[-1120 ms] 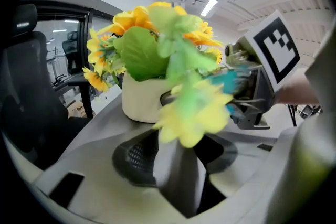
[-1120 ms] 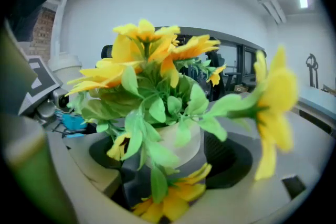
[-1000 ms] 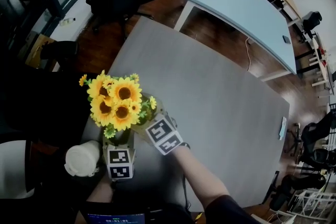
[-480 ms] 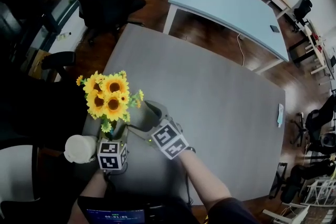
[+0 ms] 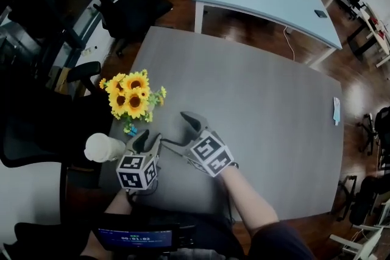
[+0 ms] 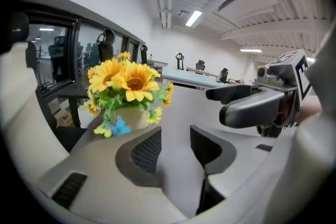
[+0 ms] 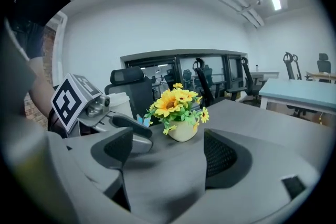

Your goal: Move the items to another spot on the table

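Both jaws apart — sunflower pot stands beyond.

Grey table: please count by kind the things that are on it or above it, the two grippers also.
Cream pot of yellow artificial sunflowers: 1
White lidded cup, at the left edge: 1
Small pale blue flat item, at the right edge: 1
Handheld grey grippers: 2 (left gripper, right gripper)
Total: 5

Head view looks steeply down over the grey table, sunflower pot at 9 o'clock. Both gripper views ride low and close, facing it: 9 o'clock left, near centre right. All 3 share it.
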